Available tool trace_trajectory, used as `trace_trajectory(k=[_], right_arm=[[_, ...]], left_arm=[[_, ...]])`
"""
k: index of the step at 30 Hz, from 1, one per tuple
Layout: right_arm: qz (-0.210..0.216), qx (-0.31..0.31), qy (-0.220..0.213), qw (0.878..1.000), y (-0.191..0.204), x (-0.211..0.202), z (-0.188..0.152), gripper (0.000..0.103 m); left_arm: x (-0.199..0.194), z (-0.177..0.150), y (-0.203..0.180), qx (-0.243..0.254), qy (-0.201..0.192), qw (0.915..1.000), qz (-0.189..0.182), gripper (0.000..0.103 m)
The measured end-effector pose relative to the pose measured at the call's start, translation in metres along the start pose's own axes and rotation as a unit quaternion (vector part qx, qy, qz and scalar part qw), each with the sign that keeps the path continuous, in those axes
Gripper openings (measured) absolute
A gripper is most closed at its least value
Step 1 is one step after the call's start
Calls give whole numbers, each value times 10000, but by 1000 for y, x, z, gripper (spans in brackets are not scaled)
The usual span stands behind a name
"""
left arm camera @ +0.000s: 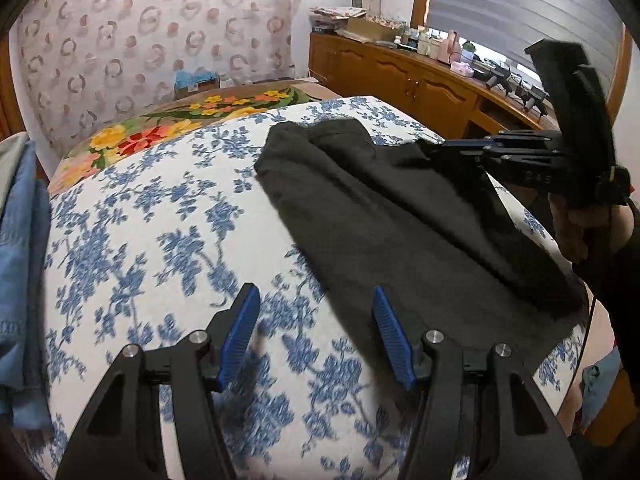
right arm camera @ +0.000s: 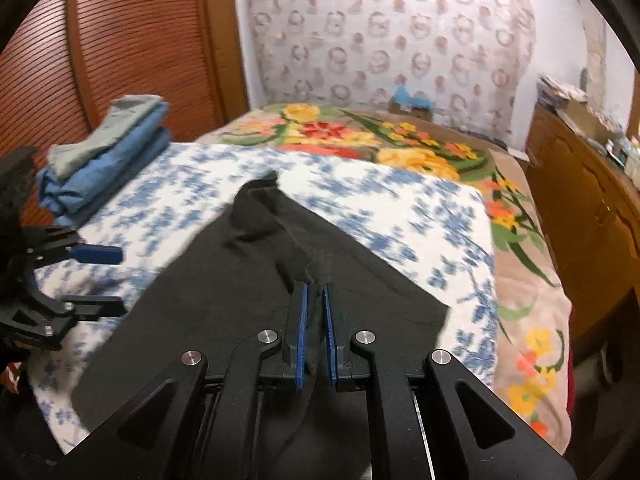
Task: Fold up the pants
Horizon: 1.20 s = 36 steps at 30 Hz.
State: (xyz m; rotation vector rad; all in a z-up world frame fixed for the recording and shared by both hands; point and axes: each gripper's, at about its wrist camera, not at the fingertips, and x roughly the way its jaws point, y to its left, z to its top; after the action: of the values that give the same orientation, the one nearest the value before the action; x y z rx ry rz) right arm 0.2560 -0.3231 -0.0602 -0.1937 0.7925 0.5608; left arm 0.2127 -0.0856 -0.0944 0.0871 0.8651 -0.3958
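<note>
Dark grey pants (left arm camera: 400, 216) lie on the blue-and-white floral bed cover (left arm camera: 160, 240), running from the far middle to the near right. My left gripper (left arm camera: 316, 316) is open and empty, just left of the pants' near edge. My right gripper (right arm camera: 315, 292) is shut on a raised fold of the pants (right arm camera: 248, 280) near their middle. In the left wrist view the right gripper (left arm camera: 436, 150) grips the pants' far right edge. In the right wrist view the left gripper (right arm camera: 104, 278) shows open at the left.
A stack of folded blue and grey clothes (right arm camera: 104, 152) sits at the bed's left side. A flowered blanket (right arm camera: 360, 136) covers the far end of the bed. A wooden cabinet (left arm camera: 420, 80) with clutter runs along the right wall. A wooden slatted door (right arm camera: 120, 40) stands at the left.
</note>
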Motion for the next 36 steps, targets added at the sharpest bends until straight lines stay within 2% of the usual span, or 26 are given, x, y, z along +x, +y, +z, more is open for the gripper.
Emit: trace_trajectory(k=[4, 10, 23, 25, 27, 32, 36], right_arm=[[-64, 222, 89, 9997, -21, 7, -7, 5], [-90, 346, -28, 9994, -36, 2, -8, 5], [-315, 551, -113, 9979, -54, 9, -7, 6], [-463, 596, -161, 9970, -57, 7, -7, 6], [-640, 672, -239, 9954, -63, 2, -6, 10], [-588, 785, -310, 9947, -67, -10, -7, 11], [-562, 785, -319, 9948, -59, -23, -13, 16]], left_arm=[[8, 9, -5, 56, 35, 10000, 0, 58], [18, 17, -10, 95, 90, 9999, 15, 58], [30, 12, -10, 68, 229, 9997, 20, 58], [30, 12, -11, 76, 229, 9997, 26, 58], [30, 12, -11, 76, 225, 9997, 34, 58], [27, 12, -12, 54, 206, 9998, 15, 58], [18, 10, -12, 39, 110, 9999, -22, 58]])
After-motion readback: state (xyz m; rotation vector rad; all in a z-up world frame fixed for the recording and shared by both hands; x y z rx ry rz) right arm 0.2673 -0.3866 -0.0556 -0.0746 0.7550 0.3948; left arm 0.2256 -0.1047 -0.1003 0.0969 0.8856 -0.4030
